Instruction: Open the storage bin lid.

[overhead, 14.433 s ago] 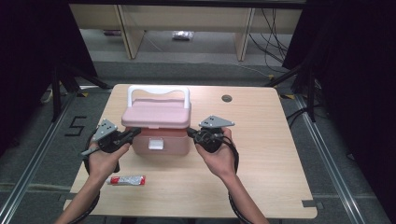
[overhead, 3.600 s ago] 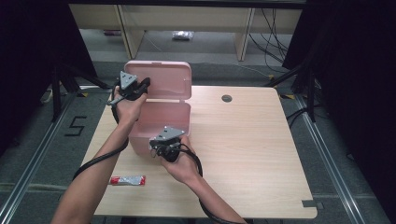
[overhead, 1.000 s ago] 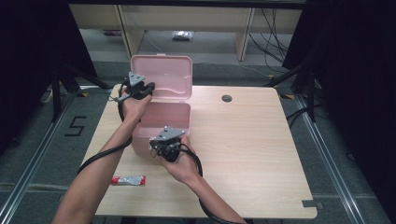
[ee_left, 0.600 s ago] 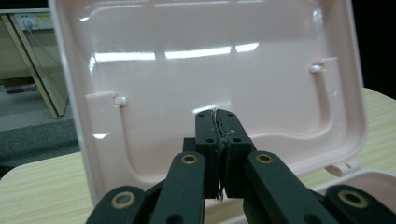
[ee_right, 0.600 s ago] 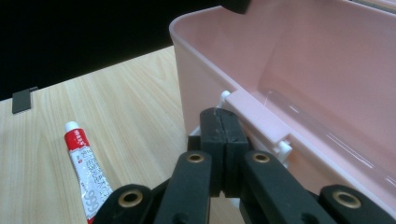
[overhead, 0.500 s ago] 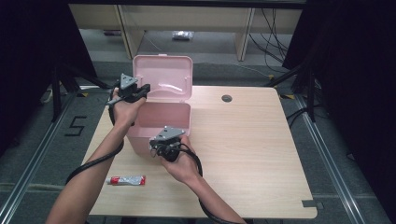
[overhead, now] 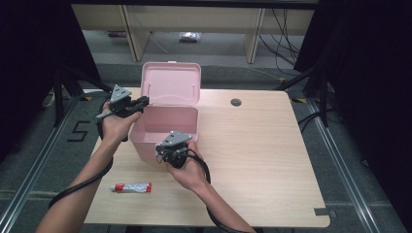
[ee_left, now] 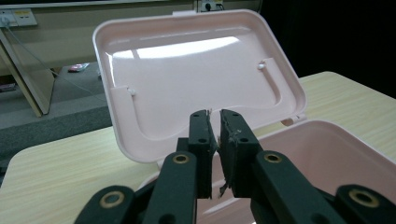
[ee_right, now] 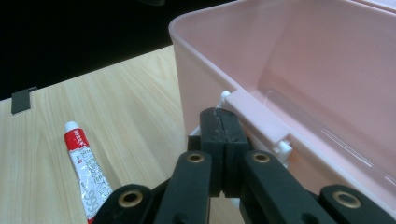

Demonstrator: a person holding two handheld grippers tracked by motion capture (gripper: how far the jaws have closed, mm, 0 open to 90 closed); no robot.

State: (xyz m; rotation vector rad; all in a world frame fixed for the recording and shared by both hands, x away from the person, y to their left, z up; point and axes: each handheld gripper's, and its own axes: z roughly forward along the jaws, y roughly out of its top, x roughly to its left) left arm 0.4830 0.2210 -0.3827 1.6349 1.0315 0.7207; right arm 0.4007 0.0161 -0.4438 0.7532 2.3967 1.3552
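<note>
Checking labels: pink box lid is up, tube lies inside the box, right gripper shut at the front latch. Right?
One thing is off: the tube is not inside the pink box. In the high view it lies on the table, near the front left edge. The lid is up, and the right gripper view shows the right gripper shut at the front latch.

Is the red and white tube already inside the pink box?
No, the tube lies on the table in front of the open pink box, near the person's left forearm.

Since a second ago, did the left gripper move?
Yes. The left gripper has come off the raised lid, back toward the table's left edge; its jaws have just been opening, nothing between them.
</note>
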